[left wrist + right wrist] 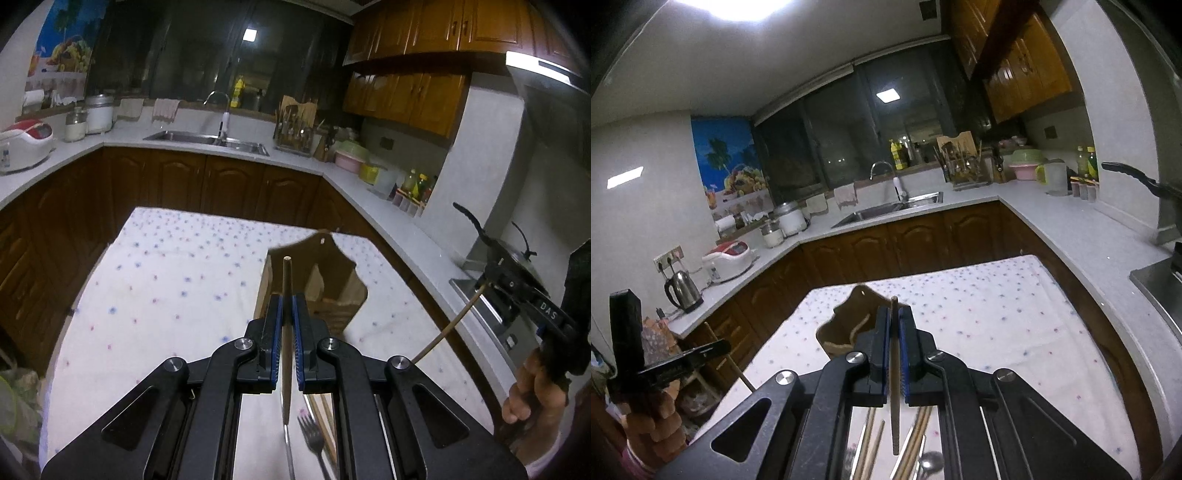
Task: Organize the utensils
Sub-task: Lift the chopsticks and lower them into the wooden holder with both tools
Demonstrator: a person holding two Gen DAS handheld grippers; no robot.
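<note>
Wooden chopsticks, one per gripper: left gripper, right gripper

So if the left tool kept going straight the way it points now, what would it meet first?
Most likely the wooden utensil holder on the spotted tablecloth. It sits just right of dead ahead of the left tool, which is shut on a chopstick. Depth is unclear, so it could pass left of it.

Left claw: jaws closed, pointing forward and slightly downward. Right claw: jaws closed, likewise tilted slightly downward. Each claw is carried by one hand, fingers wrapped around the handle.
</note>
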